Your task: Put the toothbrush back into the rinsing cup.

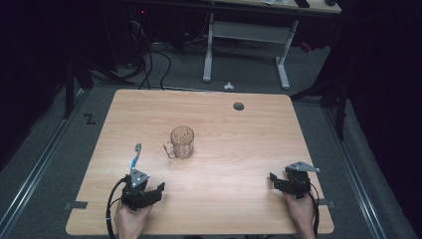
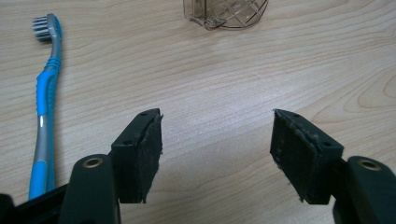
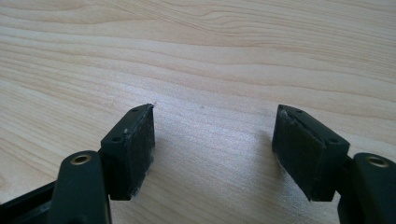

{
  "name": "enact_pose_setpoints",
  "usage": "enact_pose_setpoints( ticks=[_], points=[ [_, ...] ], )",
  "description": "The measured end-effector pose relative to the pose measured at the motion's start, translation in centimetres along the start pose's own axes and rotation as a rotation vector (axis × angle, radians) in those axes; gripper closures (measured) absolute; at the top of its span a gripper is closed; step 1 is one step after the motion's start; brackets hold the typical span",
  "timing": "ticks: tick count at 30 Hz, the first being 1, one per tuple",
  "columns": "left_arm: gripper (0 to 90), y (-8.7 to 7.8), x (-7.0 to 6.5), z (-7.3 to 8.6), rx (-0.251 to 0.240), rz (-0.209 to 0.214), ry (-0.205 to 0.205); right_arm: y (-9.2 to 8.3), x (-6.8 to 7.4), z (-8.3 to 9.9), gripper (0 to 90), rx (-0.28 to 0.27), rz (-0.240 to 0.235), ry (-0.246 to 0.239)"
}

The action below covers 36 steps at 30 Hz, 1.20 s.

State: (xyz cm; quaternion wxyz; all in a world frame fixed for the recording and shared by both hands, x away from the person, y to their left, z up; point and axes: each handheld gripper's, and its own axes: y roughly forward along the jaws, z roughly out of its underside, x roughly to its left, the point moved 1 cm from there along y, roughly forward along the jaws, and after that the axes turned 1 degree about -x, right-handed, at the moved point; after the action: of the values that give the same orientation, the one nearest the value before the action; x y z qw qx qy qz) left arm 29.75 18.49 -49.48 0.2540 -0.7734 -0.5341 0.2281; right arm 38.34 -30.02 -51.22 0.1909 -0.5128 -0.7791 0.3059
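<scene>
I'm working in what looks like a lab: a bare wooden table [image 1: 209,144] on grey carpet [image 1: 45,164], dark curtains [image 1: 383,99] around, tangled cables [image 1: 149,59] beyond, another desk's white legs [image 1: 246,55] behind.

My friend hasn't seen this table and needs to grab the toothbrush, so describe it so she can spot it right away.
On the wooden table, look toward the near left, just ahead of the left gripper. The toothbrush lies flat there, bristles pointing away, to the left of the clear mug. It is the only long, thin, blue and grey thing on the table.
</scene>
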Motion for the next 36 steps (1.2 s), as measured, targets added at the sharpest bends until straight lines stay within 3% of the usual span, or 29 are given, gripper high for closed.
enact_pose_setpoints(
  ticks=[4,10,26,31,36],
  points=[
    [41.2,-0.5,0.2,0.1,-0.003,0.005,-0.004,0.0,0.0,0.0,30.1,0.0,0.001,0.0],
    [43.2,-1.2,0.9,0.3,0.014,-0.007,-0.013,0.0,0.0,0.0,30.1,0.0,0.001,0.0],
    [47.5,-3.3,3.4,0.7,0.015,-0.082,-0.059,0.0,0.0,0.0,30.0,0.0,-0.001,0.0],
    [47.5,-3.6,4.3,0.5,0.061,-0.128,-0.074,0.0,0.0,0.0,30.0,0.0,-0.001,0.0],
    [47.3,-3.8,5.2,0.1,0.084,-0.146,-0.071,0.0,0.0,0.0,30.0,-0.001,-0.001,0.001]
  ],
)
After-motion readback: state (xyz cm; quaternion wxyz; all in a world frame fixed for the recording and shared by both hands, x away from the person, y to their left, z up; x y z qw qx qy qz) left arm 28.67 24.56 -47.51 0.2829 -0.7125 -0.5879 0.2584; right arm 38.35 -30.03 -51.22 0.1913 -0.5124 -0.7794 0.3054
